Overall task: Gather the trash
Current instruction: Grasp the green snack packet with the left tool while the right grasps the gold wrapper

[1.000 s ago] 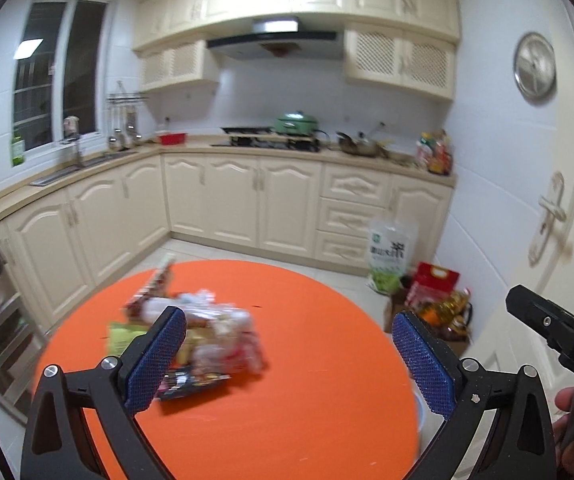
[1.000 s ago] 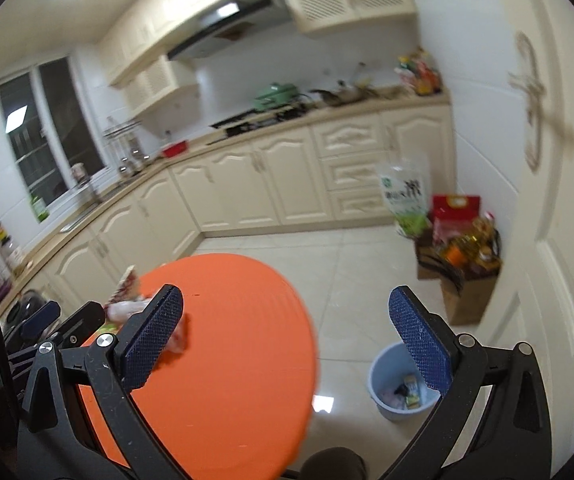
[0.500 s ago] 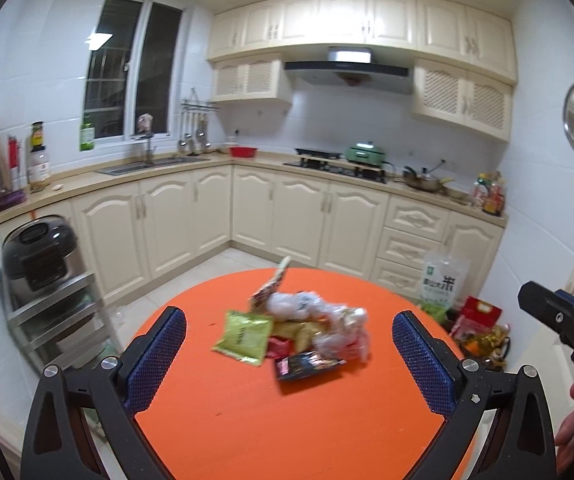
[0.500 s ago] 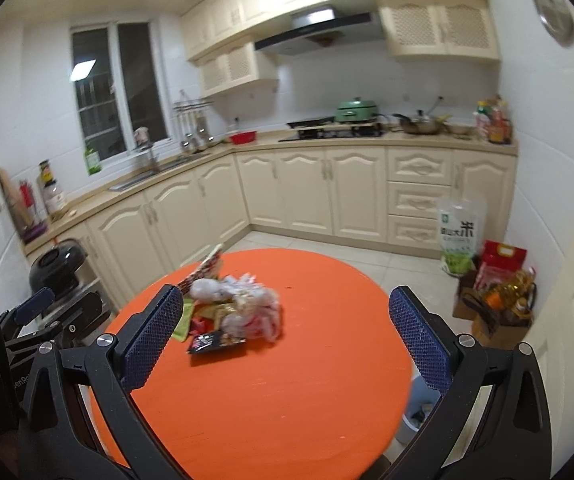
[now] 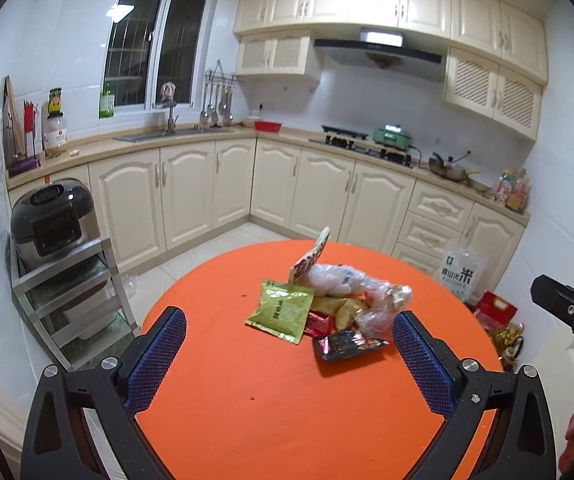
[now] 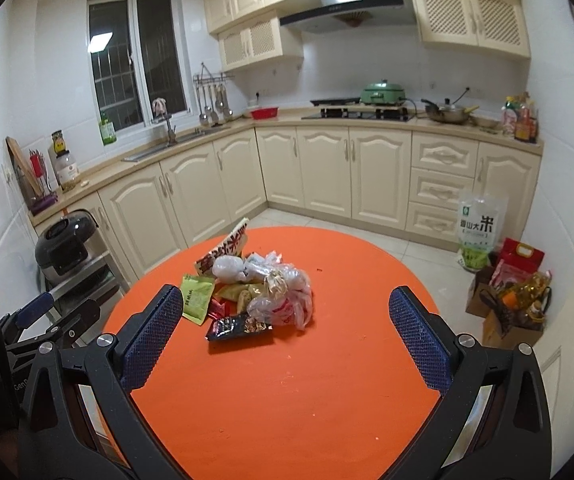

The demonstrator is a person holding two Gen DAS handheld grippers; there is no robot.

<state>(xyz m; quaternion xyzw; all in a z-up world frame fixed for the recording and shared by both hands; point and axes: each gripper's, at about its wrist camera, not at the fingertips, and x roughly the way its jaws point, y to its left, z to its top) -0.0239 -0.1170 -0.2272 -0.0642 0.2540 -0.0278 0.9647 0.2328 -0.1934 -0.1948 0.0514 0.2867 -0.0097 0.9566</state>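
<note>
**Loose heap of trash, both tools wide open and empty**

The heap of trash (image 6: 247, 292) is loosely piled, so a careless pinch is likely to catch only one piece and the rest may be dragged or scattered over the worktop (image 6: 287, 400). The clear plastic bag (image 6: 287, 300) is thin and crumpled; it could be slipped off the pads or torn if pinched at a loose fold. The flat dark wrapper (image 6: 239, 328) lies flush on the worktop at the near edge of the heap, and it may be pushed along rather than lifted. No bin is seen in these views, so a dropped piece on the way cannot be ruled out.

The left tool (image 5: 287, 364) and the right tool (image 6: 285, 340) are both held fully spread, with nothing between the pads, short of the heap and apart from it.

The heap sits near the middle of the round orange worktop. A green packet (image 5: 281, 312) is seen at its left, a red-and-white packet (image 5: 309, 258) propped up at the far side, and small red wrappers with yellowish scraps in between.
</note>
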